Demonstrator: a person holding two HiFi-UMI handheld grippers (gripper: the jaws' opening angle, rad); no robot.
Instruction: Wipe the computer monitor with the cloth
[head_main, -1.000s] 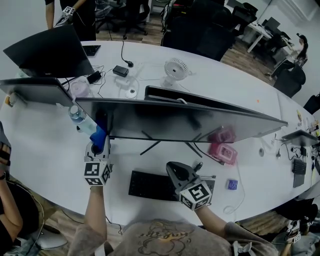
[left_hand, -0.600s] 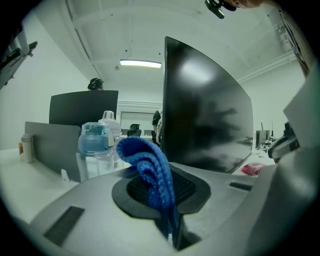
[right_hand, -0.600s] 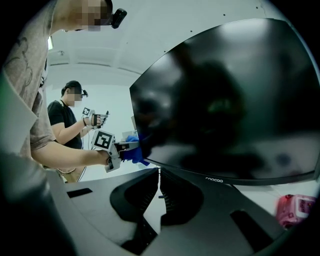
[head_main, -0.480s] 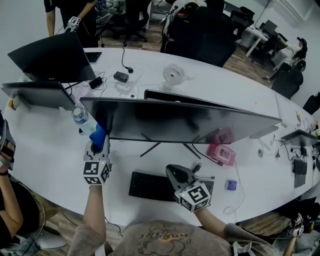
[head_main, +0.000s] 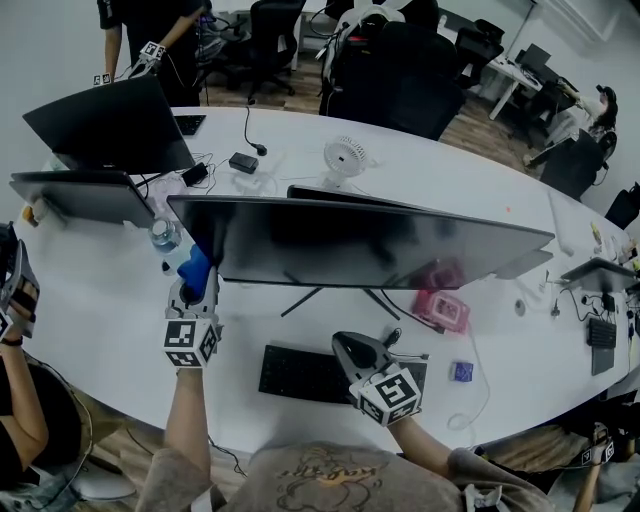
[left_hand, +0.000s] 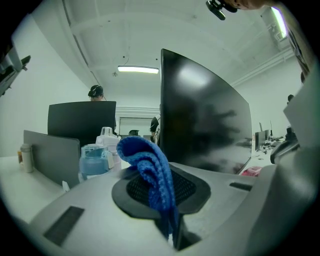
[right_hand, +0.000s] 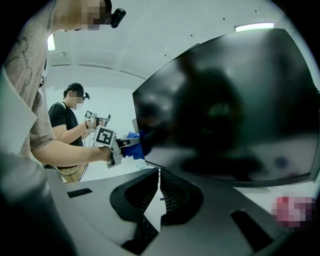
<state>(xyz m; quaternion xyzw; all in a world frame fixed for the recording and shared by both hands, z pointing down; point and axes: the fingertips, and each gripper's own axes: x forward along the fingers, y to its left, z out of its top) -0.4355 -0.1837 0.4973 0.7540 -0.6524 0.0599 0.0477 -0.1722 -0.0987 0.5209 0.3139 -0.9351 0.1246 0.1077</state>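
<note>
In the head view, the left gripper (head_main: 194, 288) holds the blue cloth (head_main: 196, 266) by the left edge of the monitor (head_main: 360, 245), and the right gripper (head_main: 347, 342) hangs above the keyboard (head_main: 300, 372). The left gripper view shows its jaws pinching the cloth. In the right gripper view the jaws sit pressed together, empty.

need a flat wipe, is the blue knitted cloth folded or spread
Folded: the blue knitted cloth is doubled over, pinched by the shut left gripper.

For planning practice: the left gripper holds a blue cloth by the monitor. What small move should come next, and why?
Probably slide the left gripper rightwards along the monitor: it is shut on the blue cloth at the monitor's left edge, and the rest of the screen lies to its right.
</note>
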